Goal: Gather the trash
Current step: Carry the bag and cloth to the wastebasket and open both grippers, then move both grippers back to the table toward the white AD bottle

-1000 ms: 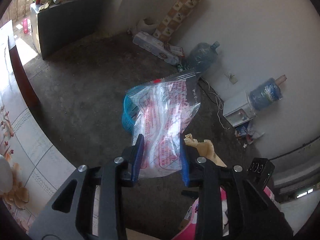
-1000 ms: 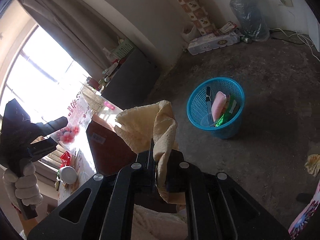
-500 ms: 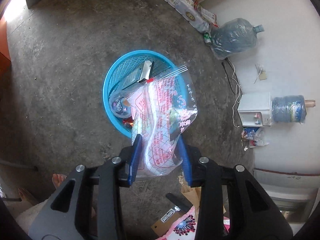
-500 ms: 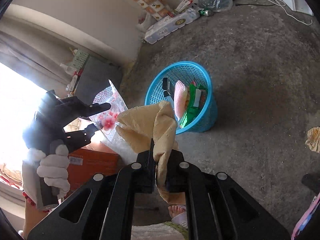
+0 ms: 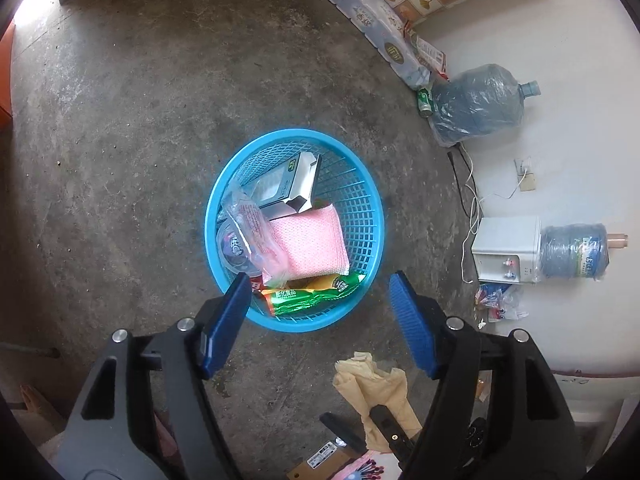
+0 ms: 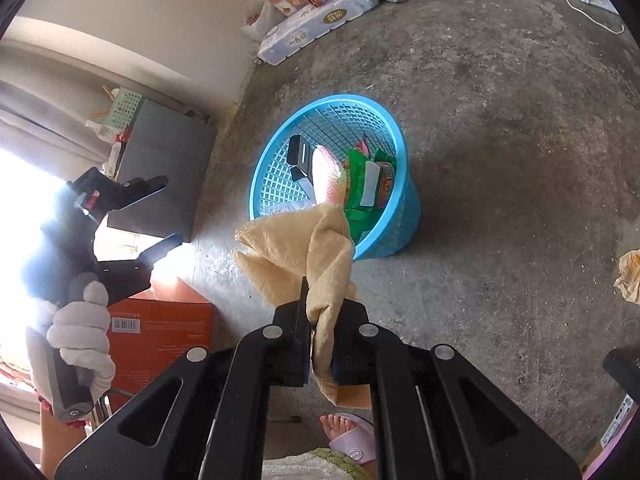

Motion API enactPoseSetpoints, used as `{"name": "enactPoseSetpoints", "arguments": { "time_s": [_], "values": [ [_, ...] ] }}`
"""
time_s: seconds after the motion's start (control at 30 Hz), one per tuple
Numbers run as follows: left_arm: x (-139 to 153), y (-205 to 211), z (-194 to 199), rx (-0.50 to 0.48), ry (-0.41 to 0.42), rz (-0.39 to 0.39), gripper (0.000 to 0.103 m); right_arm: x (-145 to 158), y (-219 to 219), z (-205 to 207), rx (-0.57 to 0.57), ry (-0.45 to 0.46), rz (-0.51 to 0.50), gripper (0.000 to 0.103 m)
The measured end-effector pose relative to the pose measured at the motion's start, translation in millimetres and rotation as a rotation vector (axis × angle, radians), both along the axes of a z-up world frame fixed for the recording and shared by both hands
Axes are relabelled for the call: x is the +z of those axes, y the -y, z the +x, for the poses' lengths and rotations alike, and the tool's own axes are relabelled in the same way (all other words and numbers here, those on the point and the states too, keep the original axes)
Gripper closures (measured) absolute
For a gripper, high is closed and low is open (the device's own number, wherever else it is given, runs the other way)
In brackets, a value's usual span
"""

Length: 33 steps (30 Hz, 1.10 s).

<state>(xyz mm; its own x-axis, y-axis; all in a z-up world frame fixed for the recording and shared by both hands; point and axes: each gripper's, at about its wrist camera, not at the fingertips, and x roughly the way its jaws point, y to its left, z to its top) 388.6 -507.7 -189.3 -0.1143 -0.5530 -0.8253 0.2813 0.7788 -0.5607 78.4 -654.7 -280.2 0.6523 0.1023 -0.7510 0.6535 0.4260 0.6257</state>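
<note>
Two grippers — left gripper point(image 5: 320, 292) jaws opening, nothing between, right gripper point(image 6: 320, 320) clamping cloth point(image 6: 304, 248)

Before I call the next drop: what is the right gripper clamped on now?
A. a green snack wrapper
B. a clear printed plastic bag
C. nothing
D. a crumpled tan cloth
D: the right gripper pinches the crumpled tan cloth near the blue mesh plastic basket.

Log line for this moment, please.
left hand-held gripper: opening, empty | bag: in basket | right hand-held gripper: shut on cloth
</note>
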Motion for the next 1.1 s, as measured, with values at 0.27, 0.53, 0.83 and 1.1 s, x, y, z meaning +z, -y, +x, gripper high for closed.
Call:
{"name": "enactPoseSetpoints", "arguments": {
  "time_s": [0.27,0.53,0.83,1.1],
  "values": [
    [115.1,-55.3,-17.2,-0.035,0.177,-0.085,0.034,2.1,8.7,122.9,0.111,-0.003,-0.050,0.081],
    [194.2,-143.8,-58.9,-0.072,0.320,-0.093,0.031,-24.0,12.2,149.6,0.084,-0.127,-0.016,0.047],
    [232.4,-267.1,-114.5,-0.034,0.441,-0.106,0.030,54.2,-3.2,66.6,0.045,-0.041,-0.123,0.047],
    [244.8,-418.7,-165.8,0.231,0.532,-0.131,0.027,184.4,-85.5,56.9,0.257,0.176,-0.295,0.047]
  ]
}}
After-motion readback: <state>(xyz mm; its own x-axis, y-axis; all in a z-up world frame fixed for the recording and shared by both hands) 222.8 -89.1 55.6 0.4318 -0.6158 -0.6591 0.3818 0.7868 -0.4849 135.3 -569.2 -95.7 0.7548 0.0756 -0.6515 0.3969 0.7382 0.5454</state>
